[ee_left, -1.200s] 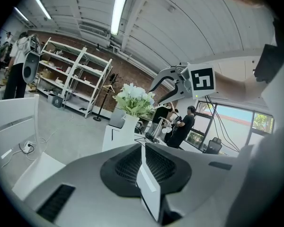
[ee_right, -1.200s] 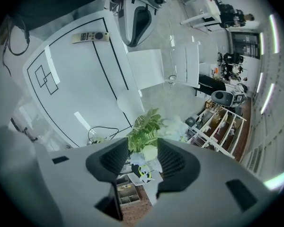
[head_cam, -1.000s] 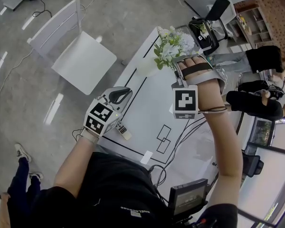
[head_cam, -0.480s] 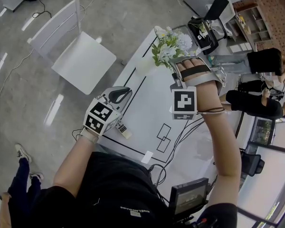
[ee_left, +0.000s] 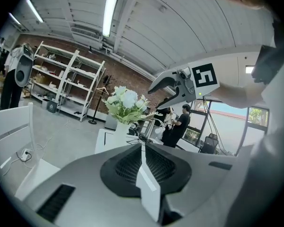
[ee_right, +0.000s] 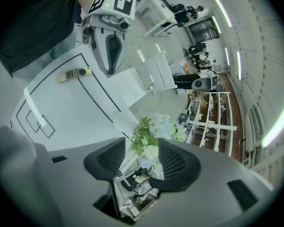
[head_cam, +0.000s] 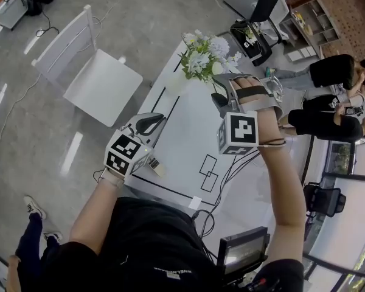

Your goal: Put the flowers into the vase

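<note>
Broadly, the white rectangular surface [head_cam: 188,140] with black outlines carries a slim white vase [head_cam: 174,81] by its far left corner, and the bunch of white and pale-blue flowers with green leaves [head_cam: 202,55] stands in it. The right gripper [ee_right: 142,158] hovers just beside the blooms, on their near right side. Its dark ribbed fingers [ee_right: 178,161] have just been opening and stand spread; the flowers show through the gap beyond them, touching neither. The left gripper [ee_left: 142,158] hangs over the near left edge, well apart from the vase, its fingers [ee_left: 127,167] pressed together on nothing.
</note>
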Tool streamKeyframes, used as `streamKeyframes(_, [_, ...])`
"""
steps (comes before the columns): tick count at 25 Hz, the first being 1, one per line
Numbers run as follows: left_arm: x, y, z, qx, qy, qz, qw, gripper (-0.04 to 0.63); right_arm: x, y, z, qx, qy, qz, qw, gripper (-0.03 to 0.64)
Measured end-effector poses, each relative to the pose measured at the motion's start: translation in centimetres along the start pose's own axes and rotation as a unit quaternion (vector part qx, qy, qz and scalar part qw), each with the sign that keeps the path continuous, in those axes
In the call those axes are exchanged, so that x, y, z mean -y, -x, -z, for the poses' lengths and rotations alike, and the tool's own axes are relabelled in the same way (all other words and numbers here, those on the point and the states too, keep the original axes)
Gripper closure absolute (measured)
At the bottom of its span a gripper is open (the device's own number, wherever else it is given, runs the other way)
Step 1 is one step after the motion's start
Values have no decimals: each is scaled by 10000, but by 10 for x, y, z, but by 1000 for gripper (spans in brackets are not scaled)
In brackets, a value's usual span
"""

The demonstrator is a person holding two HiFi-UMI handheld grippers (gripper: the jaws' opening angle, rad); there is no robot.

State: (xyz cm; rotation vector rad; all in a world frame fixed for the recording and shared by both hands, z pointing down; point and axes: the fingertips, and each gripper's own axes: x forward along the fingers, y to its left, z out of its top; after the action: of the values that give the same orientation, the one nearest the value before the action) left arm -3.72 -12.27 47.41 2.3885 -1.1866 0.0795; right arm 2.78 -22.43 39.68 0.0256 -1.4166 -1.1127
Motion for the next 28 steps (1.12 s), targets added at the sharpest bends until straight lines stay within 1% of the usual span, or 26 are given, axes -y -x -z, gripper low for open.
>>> streamKeyframes(3, [14, -1, -8, 10, -151, 118, 9998, 591, -4, 17, 6, 207, -759, 150, 9968, 397])
streamKeyframes(5, [23, -2, -13, 8, -247, 210, 9995, 591, -7, 28, 11, 332, -1279, 242, 9909, 403])
streamKeyframes(6, [28, -3, -15, -2, -294, 263, 9992, 591, -9, 34, 14, 405, -1552, 293, 9866, 419])
streamKeyframes(8, [38, -5, -19, -32, -387, 370, 9986, 591, -14, 48, 18, 588, -2112, 395, 9749, 460])
streamKeyframes(10, [49, -7, -24, -44, -460, 461, 9979, 591, -19, 63, 24, 778, -2632, 512, 9602, 495])
streamKeyframes(12, [61, -10, -28, -42, -554, 556, 9969, 591, -25, 77, 32, 940, -3134, 673, 9426, 536])
streamKeyframes(13, [66, -12, -31, -44, -617, 612, 9962, 591, -27, 84, 38, 1014, -3399, 763, 9319, 558])
streamKeyframes(16, [84, -17, -40, -65, -785, 812, 9936, 592, -36, 106, 54, 1234, -4220, 1029, 8922, 590])
streamKeyframes(19, [104, -22, -47, -66, -860, 974, 9915, 591, -45, 127, 66, 1612, -4895, 1284, 8473, 600])
streamKeyframes(20, [111, -24, -49, -62, -880, 1031, 9908, 592, -49, 133, 69, 1767, -5102, 1364, 8306, 604])
streamKeyframes(21, [118, -26, -50, -56, -901, 1090, 9899, 592, -54, 140, 72, 1913, -5328, 1436, 8117, 606])
streamKeyframes(22, [125, -27, -52, -46, -918, 1148, 9891, 591, -59, 146, 75, 2064, -5570, 1497, 7904, 606])
streamKeyframes(25, [143, -28, -57, 9, -928, 1292, 9873, 591, -74, 168, 82, 2532, -6235, 1694, 7200, 606])
streamKeyframes(26, [148, -28, -59, 21, -920, 1343, 9867, 592, -77, 175, 84, 2649, -6396, 1779, 6993, 606])
streamKeyframes(28, [160, -27, -63, 40, -903, 1431, 9856, 591, -85, 189, 88, 2822, -6631, 1935, 6658, 606])
